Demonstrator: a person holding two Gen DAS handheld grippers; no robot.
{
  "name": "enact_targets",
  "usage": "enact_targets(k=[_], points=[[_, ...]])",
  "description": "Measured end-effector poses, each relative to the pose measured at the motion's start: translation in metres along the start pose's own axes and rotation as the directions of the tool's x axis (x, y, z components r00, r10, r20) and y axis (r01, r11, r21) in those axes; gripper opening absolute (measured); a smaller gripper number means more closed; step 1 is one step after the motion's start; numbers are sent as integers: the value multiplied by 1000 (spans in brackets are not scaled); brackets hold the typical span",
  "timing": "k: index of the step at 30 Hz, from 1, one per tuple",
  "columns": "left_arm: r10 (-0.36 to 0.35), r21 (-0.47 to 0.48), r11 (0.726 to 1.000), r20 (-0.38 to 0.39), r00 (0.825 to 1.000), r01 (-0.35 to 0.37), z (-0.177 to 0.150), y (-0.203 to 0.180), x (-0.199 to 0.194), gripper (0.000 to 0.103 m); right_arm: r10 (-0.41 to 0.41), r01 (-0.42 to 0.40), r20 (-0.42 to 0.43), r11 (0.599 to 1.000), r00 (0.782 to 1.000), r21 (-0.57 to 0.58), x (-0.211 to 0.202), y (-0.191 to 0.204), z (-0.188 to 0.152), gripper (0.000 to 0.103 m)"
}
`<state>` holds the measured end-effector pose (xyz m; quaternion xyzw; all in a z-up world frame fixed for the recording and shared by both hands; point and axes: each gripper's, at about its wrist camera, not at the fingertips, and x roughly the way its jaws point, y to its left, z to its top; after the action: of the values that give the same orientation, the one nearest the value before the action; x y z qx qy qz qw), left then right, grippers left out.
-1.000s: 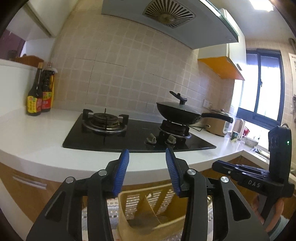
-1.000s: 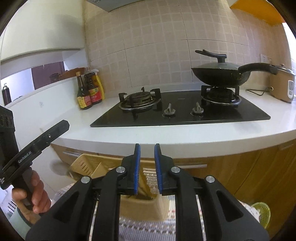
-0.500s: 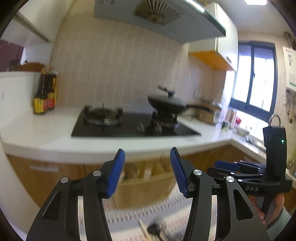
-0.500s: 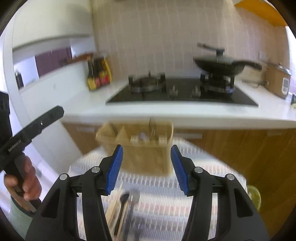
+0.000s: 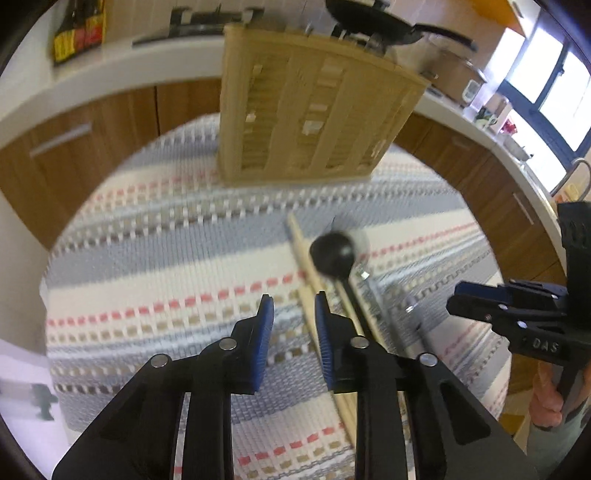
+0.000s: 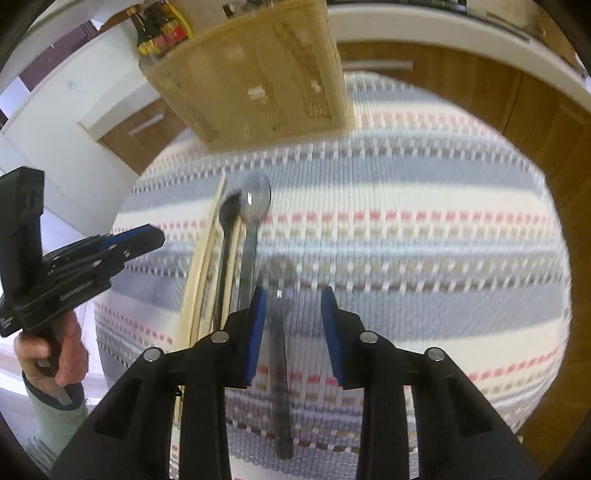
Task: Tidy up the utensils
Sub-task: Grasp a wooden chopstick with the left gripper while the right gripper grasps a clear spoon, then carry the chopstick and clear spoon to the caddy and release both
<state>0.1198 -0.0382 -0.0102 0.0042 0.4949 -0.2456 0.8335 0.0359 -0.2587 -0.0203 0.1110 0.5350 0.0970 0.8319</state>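
Observation:
A beige slatted utensil holder point(image 5: 314, 110) stands at the far side of the striped tablecloth point(image 5: 166, 258). Pale wooden chopsticks point(image 5: 301, 254) and a black spoon point(image 5: 332, 254) lie side by side on the cloth. My left gripper point(image 5: 293, 306) points down over them. Its jaws are closing, with a chopstick between them close to the right pad but not pressed. In the right wrist view, my right gripper point(image 6: 293, 306) hangs over a blurred metal spoon point(image 6: 279, 332). Its jaws are also closing, and the pads stand clear of the spoon. A second metal spoon point(image 6: 255, 201) lies further out.
The cloth covers a round table in front of wooden cabinets point(image 5: 92, 122) and a white counter. Sauce bottles point(image 5: 77, 33) and a black pan point(image 5: 369, 18) sit on the counter beyond. A hand point(image 6: 55, 362) holds the left gripper point(image 6: 140, 238); the right gripper point(image 5: 480, 299) shows beside the utensils.
Both grippers have tipped down from facing the stove to facing the tablecloth and dropped toward the utensils. Their jaws widened half a second ago and have narrowed since.

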Motion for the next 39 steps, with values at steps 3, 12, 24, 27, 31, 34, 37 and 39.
enact_targets(k=[3,12,24,27,31,34,37,39], points=[[-10,3,1000,-20,1000,10,-5,-1,9,20,-9,9,-3,1000,1000,-11,5,4,-9,26],[115,118,988,-85,990,-104,-18,-35,35,28,-32,31,-17,999,999,-22,17,10,-18,26],[196,191,966,-107,975,-173,-24,-37,34,13,-63,60,-32,995,998,-80,19,16,-22,26],[198,192,965,-102,975,-176,-30,-28,27,11,-60,56,-38,993,997,-108,23,28,-21,26],[213,180,965,-101,972,-193,-37,-15,18,10,-90,80,-60,986,994,-145,33,42,-16,26],[210,156,969,-97,973,-194,-40,-2,13,11,-152,139,-61,973,986,-185,40,54,-10,26],[188,128,976,-103,977,-175,-38,9,9,11,-203,183,-72,959,977,-218,46,64,-6,15],[173,118,980,-120,978,-159,-37,13,8,12,-239,216,-66,943,969,-253,48,70,-7,11]])
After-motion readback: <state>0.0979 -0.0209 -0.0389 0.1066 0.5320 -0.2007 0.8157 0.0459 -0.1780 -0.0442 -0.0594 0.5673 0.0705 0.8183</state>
